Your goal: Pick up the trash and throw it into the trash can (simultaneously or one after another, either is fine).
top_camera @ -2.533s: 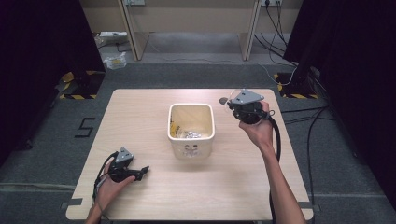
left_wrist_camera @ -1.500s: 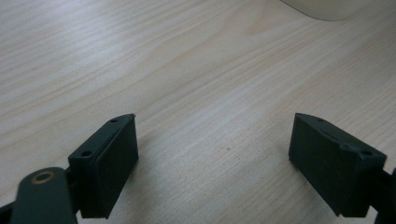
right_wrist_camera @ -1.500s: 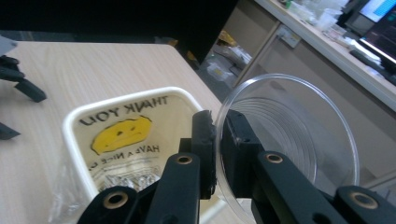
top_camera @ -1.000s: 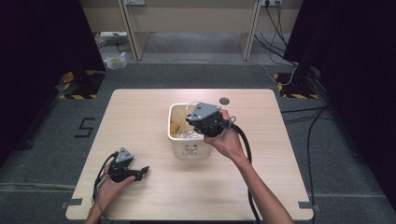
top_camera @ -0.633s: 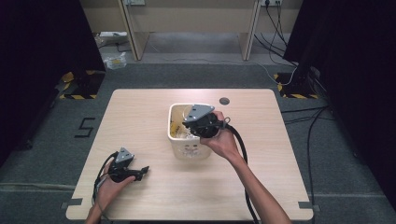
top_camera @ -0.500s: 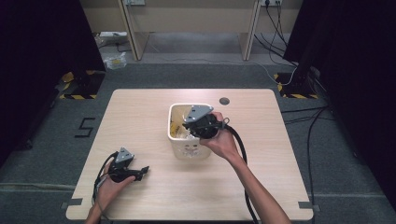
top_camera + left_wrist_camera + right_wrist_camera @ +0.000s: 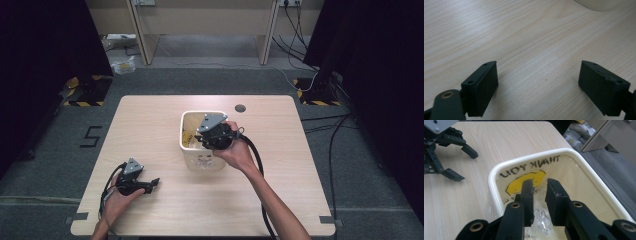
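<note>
Your right gripper (image 7: 200,141) hangs over the bin (image 7: 186,150), which stands at the middle of the table (image 7: 150,120). Its jaws dip inside the rim, have just been opening to a narrow gap, and nothing shows between them. A clear bag (image 7: 574,180) with a yellow print lines the bin, with crumpled clear plastic (image 7: 540,217) at the bottom. Your left gripper (image 7: 152,184) rests on the table near the front left, jaws spread wide and empty.

My two handheld grippers are black: the left gripper (image 7: 151,184) and right gripper (image 7: 202,144) each carry a grey three-cornered plate, brass-ringed pivot holes, blocky jaws and a trailing black cable; my forearms are sleeveless.
</note>
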The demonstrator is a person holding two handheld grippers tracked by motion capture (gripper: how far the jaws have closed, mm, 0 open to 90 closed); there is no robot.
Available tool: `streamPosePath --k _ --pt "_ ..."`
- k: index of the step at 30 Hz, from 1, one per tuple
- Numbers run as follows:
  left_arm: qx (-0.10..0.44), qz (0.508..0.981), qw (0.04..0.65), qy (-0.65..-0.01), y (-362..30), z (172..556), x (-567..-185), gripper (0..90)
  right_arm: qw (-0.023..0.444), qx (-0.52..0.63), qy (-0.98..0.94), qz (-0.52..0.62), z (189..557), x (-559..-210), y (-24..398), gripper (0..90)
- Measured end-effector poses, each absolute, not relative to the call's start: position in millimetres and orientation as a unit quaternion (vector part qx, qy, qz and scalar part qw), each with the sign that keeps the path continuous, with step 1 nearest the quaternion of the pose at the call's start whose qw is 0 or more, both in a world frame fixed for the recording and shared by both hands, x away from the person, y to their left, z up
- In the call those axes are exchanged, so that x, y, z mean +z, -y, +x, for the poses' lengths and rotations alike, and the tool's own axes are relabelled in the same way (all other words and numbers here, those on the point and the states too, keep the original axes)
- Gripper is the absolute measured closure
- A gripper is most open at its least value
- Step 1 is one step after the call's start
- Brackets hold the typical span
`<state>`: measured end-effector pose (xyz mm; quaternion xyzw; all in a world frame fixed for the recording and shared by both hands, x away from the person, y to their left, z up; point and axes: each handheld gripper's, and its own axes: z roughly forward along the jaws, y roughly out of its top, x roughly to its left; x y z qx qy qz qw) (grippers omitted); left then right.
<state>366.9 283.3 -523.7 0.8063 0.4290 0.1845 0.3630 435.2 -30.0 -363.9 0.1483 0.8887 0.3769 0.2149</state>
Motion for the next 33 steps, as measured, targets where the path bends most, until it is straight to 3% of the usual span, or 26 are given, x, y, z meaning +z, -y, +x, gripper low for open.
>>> streamPosePath --k 6,24,33 --pt "0.184 0.806 0.363 -0.429 -283.3 366.9 -523.7 15.2 0.218 0.392 -0.879 0.161 436.4 -357.9 37.4 63.4" --pt "0.184 0.806 0.363 -0.429 -283.3 366.9 -523.7 15.2 0.244 0.406 -0.853 0.217 441.8 -346.4 72.9 54.1" --pt "0.185 0.806 0.363 -0.429 -283.3 366.9 -523.7 15.2 0.259 0.410 -0.832 0.269 443.2 -341.9 89.8 35.2"
